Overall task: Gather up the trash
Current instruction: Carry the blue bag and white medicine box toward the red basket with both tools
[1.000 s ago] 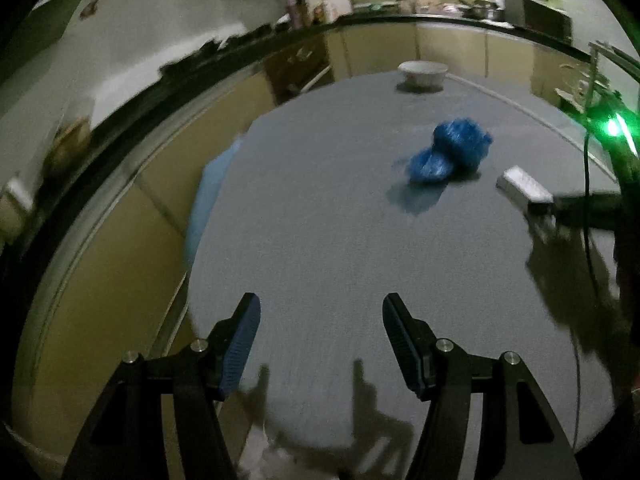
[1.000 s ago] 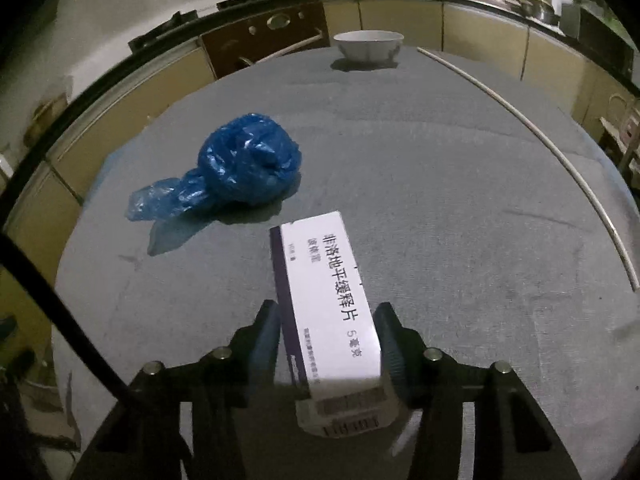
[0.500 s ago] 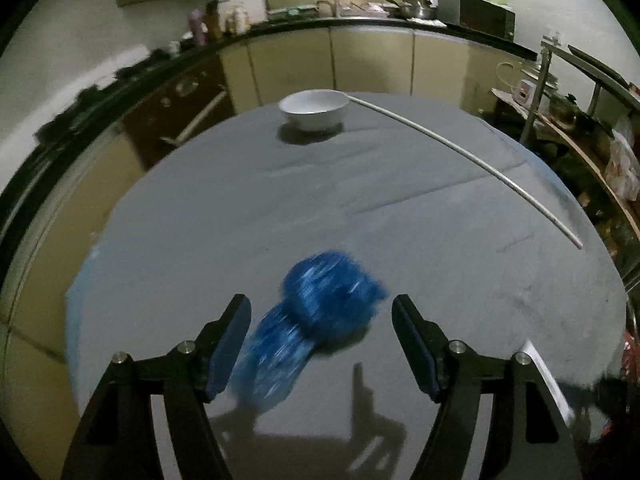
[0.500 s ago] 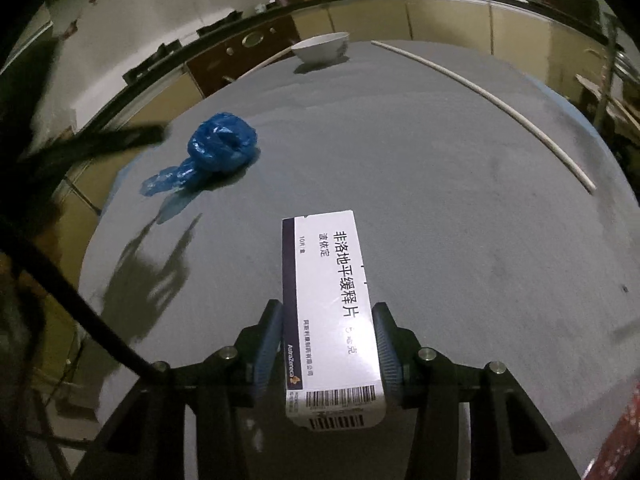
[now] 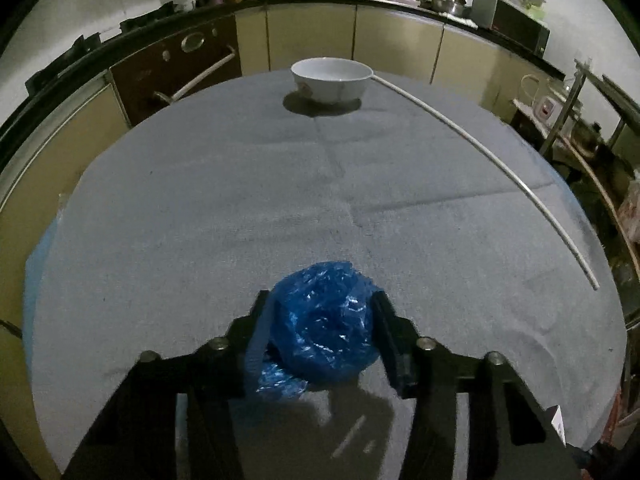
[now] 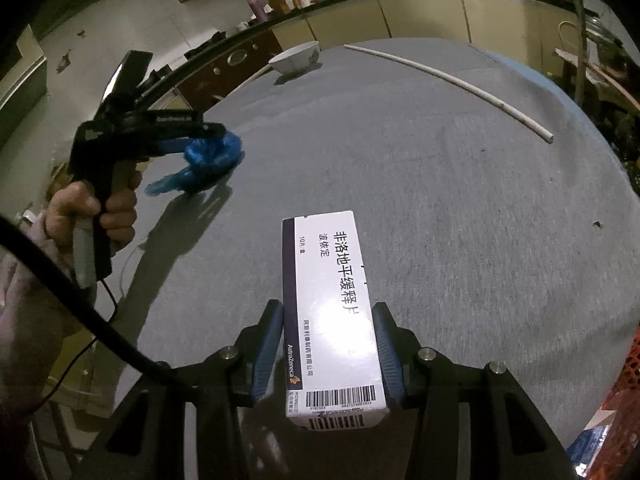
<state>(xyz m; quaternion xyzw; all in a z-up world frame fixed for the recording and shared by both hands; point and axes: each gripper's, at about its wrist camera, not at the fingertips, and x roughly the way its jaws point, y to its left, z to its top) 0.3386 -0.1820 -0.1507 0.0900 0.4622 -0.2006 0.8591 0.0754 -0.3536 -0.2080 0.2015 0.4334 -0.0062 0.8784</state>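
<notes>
A crumpled blue plastic bag (image 5: 324,328) lies on the grey-covered round table (image 5: 280,184). My left gripper (image 5: 320,320) has its fingers closed against both sides of the bag; it also shows in the right wrist view (image 6: 200,136), down at the bag (image 6: 208,156). My right gripper (image 6: 328,344) is shut on a white medicine box (image 6: 328,304) with a dark stripe and a barcode, held above the table.
A white bowl (image 5: 330,80) stands at the table's far edge. A long thin white rod (image 5: 500,168) lies across the right side. Kitchen cabinets and a counter (image 5: 360,40) run behind. An orange mesh (image 6: 624,400) is at the lower right.
My left gripper has moved forward over the blue bag and closed its fingers on it. My right gripper has lifted and pulled back with the box.
</notes>
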